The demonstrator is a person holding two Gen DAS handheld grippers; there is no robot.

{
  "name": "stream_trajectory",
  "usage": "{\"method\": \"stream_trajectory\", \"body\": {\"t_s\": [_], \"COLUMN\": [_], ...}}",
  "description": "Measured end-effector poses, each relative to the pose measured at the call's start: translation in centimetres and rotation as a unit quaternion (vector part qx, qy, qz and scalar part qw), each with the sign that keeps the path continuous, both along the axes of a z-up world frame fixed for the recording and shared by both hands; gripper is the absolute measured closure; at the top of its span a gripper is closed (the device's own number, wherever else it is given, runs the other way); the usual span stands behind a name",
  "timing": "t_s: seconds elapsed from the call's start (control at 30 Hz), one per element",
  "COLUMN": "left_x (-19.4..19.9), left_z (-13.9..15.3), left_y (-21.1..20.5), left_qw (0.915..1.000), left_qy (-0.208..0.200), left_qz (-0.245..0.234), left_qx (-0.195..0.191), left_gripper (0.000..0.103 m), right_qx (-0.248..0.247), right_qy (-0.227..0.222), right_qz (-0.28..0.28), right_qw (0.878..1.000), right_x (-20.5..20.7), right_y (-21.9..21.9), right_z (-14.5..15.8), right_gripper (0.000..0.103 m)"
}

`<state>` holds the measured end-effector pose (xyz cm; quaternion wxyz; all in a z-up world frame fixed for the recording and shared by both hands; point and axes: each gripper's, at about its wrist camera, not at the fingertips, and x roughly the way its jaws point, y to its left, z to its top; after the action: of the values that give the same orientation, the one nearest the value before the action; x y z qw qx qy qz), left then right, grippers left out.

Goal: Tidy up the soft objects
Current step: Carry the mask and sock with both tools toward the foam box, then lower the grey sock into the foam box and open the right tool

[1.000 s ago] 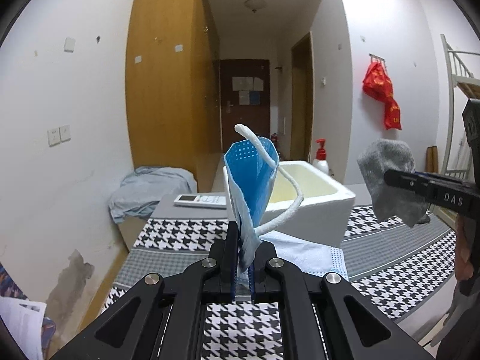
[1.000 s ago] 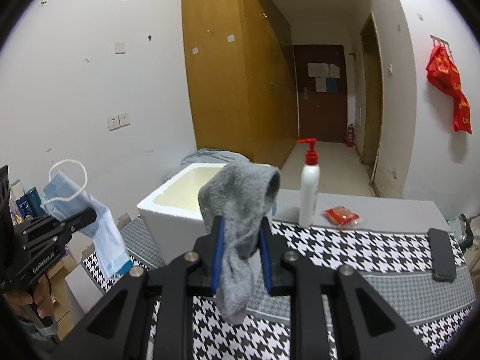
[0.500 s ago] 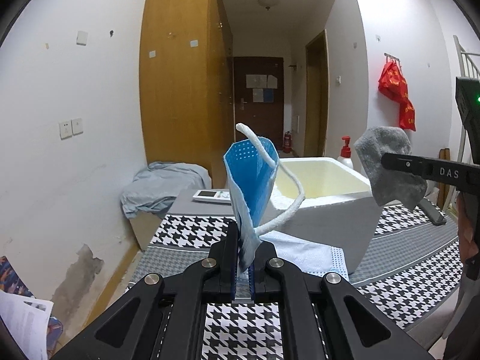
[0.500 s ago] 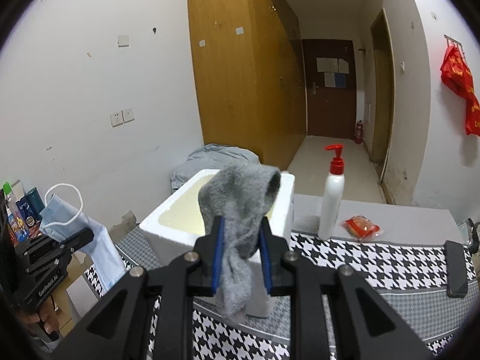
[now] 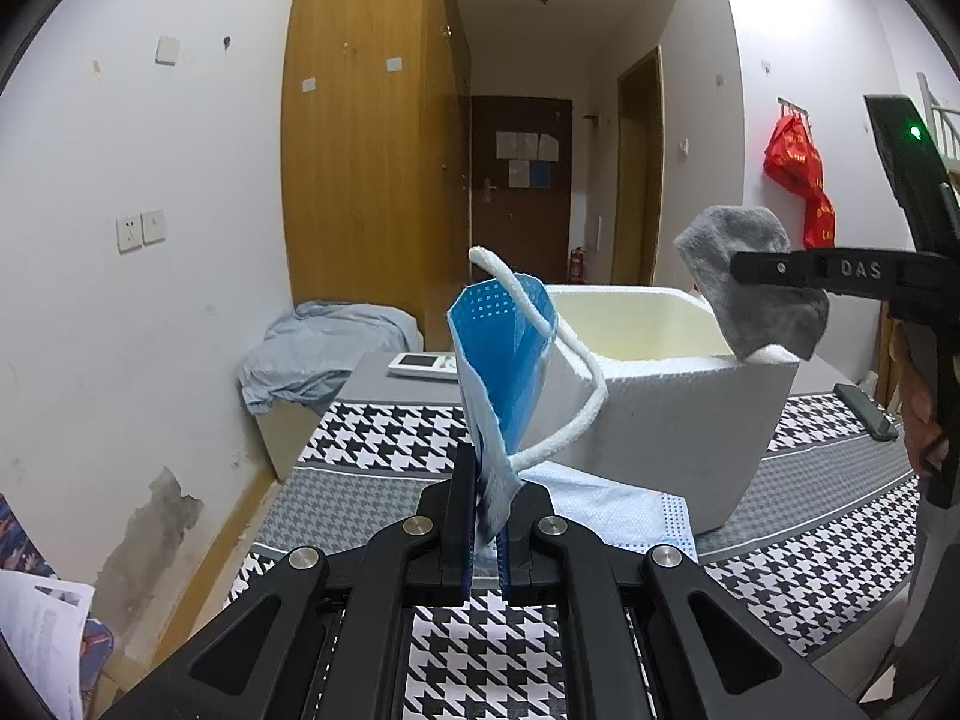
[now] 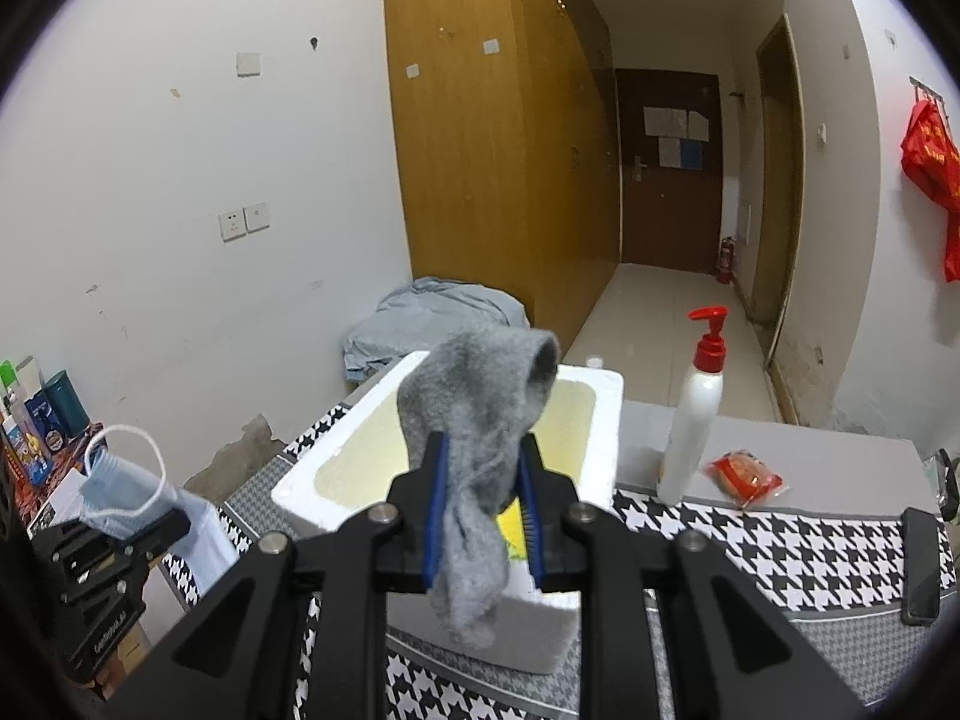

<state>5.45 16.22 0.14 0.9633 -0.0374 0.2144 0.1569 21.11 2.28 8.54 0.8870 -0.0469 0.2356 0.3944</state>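
Right wrist view has the right tongs (image 6: 480, 495) pinching a grey sock (image 6: 480, 420) just over the foam box (image 6: 600, 414) ahead, left tongs (image 5: 485, 516) clamping a mask (image 5: 504, 360) short of it — release next, I'd say.

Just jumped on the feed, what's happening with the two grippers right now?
A person is tidying soft items into the white foam box. The left gripper is shut on a blue face mask, held up short of the box. The right gripper is clamped on a grey sock, at the box's near rim. Neither item has been dropped yet. A second mask lies on the houndstooth cloth.
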Motion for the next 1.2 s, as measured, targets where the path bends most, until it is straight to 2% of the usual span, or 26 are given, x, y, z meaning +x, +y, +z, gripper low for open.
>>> {"method": "stream_trajectory", "body": {"t_s": [0.77,0.8,0.93,1.07,1.13,1.2], "left_x": [-0.5,-0.5,-0.6,-0.8,-0.9,-1.0], "left_z": [-0.3,-0.2,0.0,0.2,0.4,0.7], "left_y": [1.4,1.4,1.6,1.7,1.9,2.0], "left_qw": [0.9999,0.9999,0.9998,0.9998,0.9997,0.9996], "left_qy": [0.002,0.001,-0.004,-0.008,-0.012,-0.015], "left_qz": [0.011,0.011,0.015,0.016,0.019,0.020], "left_qx": [-0.011,-0.011,-0.010,-0.011,-0.010,-0.010], "left_gripper": [0.097,0.097,0.097,0.097,0.097,0.097], "right_qx": [-0.042,-0.044,-0.040,-0.043,-0.050,-0.050], "right_qy": [0.014,0.015,0.020,0.017,0.012,0.007], "right_qz": [0.002,0.002,-0.001,0.000,-0.003,-0.007], "right_qw": [0.999,0.999,0.999,0.999,0.999,0.999], "right_x": [2.2,2.2,2.3,2.2,2.0,1.8], "right_y": [4.2,4.3,4.2,4.0,4.0,3.9], "right_z": [-1.4,-1.4,-1.5,-1.3,-1.4,-1.4], "right_gripper": [0.077,0.074,0.050,0.043,0.029,0.020]}}
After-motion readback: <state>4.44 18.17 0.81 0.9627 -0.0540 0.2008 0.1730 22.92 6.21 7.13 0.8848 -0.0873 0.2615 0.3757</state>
